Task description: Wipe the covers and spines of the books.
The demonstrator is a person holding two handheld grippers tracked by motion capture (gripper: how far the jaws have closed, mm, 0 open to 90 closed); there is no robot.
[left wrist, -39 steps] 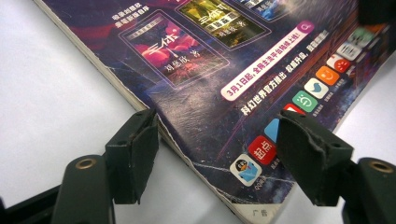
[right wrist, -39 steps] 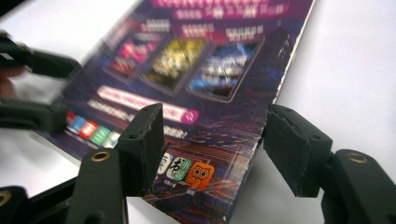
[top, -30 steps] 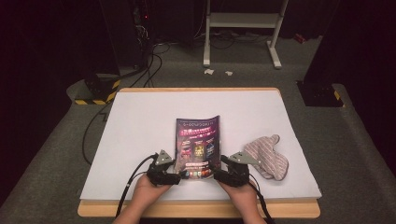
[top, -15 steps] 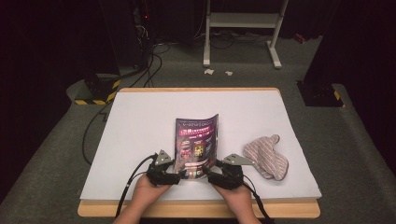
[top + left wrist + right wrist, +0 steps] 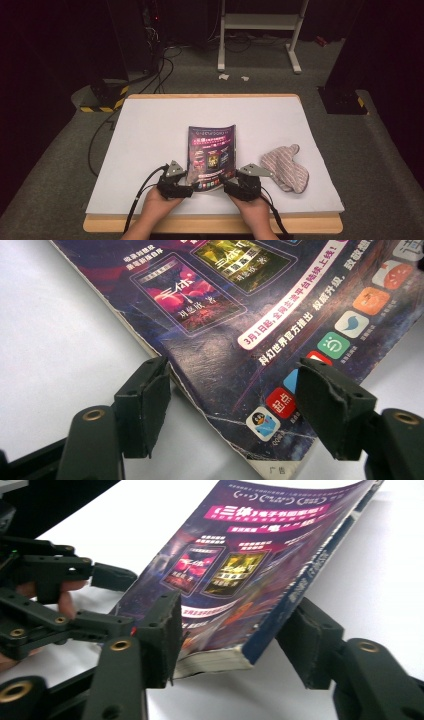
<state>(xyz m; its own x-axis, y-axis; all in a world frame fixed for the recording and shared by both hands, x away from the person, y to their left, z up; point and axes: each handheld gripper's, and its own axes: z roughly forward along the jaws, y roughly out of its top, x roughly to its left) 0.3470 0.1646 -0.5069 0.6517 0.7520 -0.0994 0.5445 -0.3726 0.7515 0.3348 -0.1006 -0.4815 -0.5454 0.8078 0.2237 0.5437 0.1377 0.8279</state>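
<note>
Magazine (image 5: 212,155) lies mid-surface at 12 o'clock of both hands, left tool (image 5: 186,186) gaping wide over its near-left corner, right tool (image 5: 226,186) just been closing around its raised near-right corner, pads not yet pinching; next: clamp, lift evenly.

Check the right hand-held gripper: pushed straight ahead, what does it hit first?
Most likely the magazine: its near corner already sits between the right hand-held gripper jaws, which have just been closing without pressing it yet.
</note>
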